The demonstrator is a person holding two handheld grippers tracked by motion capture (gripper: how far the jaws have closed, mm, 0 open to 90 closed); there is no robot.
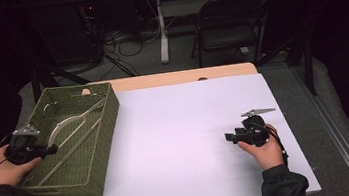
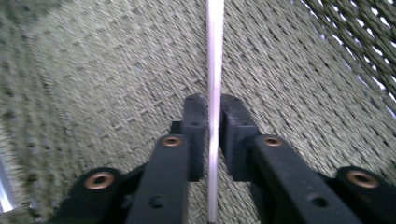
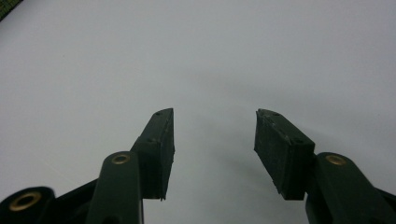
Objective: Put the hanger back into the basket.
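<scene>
A green woven basket (image 1: 104, 148) stands on the table's left side. Inside it lies a white clothes hanger (image 1: 67, 123), its thin bars running along the basket. My left gripper (image 1: 52, 150) reaches into the basket from the left rim. In the left gripper view, a thin white bar of the hanger (image 2: 215, 46) runs straight between the two black jaws of the left gripper (image 2: 214, 100), which are shut on it above the basket's woven bottom (image 2: 116, 70). My right gripper (image 1: 228, 136) rests low over the white sheet at the right, held open (image 3: 215, 114) with nothing between its pads.
A white sheet (image 1: 179, 112) covers most of the wooden table (image 1: 185, 76). Behind the table stand a dark folding chair (image 1: 233, 20) and a white desk leg (image 1: 162, 34), with cables on the floor. The basket's near end overhangs the table's front left corner.
</scene>
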